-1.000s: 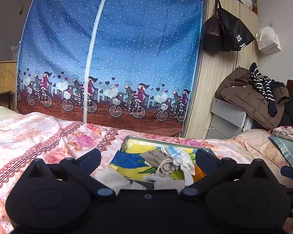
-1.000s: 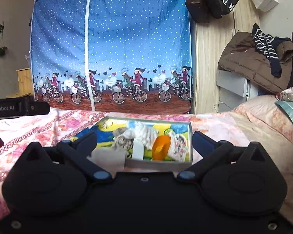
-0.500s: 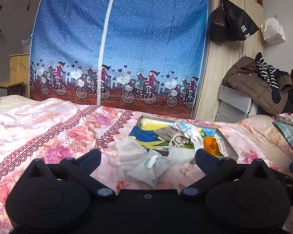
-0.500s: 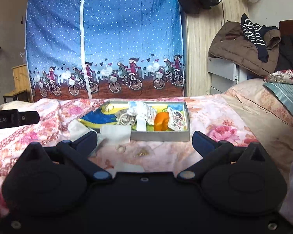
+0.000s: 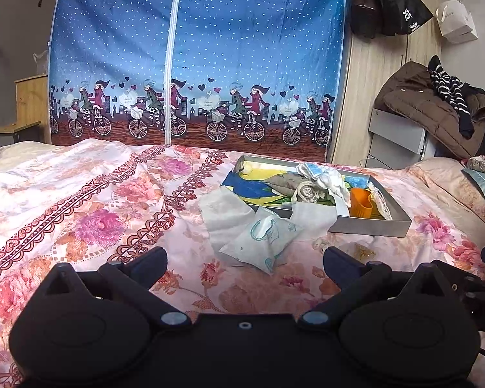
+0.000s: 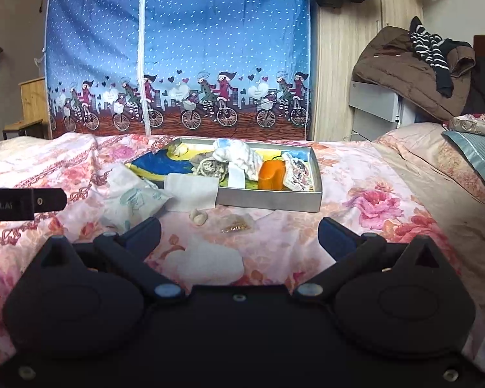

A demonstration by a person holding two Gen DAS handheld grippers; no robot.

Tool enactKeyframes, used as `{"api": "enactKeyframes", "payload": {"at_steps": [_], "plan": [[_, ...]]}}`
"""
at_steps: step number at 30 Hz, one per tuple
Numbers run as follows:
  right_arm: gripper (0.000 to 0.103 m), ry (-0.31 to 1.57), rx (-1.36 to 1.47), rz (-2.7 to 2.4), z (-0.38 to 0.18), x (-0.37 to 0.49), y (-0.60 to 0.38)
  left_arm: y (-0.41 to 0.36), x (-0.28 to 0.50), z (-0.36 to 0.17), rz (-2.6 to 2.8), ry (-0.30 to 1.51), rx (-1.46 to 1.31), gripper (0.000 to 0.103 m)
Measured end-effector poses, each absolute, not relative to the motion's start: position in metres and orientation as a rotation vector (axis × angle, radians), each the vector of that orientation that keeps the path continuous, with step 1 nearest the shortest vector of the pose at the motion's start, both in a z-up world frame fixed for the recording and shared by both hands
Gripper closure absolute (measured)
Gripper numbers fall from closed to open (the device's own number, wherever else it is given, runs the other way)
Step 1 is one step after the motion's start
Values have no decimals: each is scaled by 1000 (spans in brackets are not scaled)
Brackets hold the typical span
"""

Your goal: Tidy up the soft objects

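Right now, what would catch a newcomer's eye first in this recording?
The blue dotted curtain with its row of cyclists fills the background. On the floral bedspread, a shallow grey tray holds crumpled cloths and an orange cup. White cloths spill beside its left corner.

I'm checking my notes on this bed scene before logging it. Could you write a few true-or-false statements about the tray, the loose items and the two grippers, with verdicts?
1. The orange cup sits inside the grey tray. True.
2. Both grippers are clamped on cloth. False: the left gripper and the right gripper are open and hold nothing.
3. A white packet with teal print lies on the bedspread outside the tray. True.
4. The tray is empty. False: it holds bunched cloths and the cup.
5. A brown coat is piled to the right of the bed. True.
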State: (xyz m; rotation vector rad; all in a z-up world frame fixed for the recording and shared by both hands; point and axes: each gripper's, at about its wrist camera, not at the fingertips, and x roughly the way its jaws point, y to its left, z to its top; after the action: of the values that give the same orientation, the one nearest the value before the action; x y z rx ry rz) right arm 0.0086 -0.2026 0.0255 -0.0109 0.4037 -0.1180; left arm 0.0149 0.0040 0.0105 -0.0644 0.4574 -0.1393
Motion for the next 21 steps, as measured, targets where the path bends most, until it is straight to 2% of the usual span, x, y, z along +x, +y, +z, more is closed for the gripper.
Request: {"api": "enactKeyframes", "payload": {"at_steps": [21], "plan": [[0,470,35,-119,13,20,-200,7,32,-1,-85,516,-62,1]]}}
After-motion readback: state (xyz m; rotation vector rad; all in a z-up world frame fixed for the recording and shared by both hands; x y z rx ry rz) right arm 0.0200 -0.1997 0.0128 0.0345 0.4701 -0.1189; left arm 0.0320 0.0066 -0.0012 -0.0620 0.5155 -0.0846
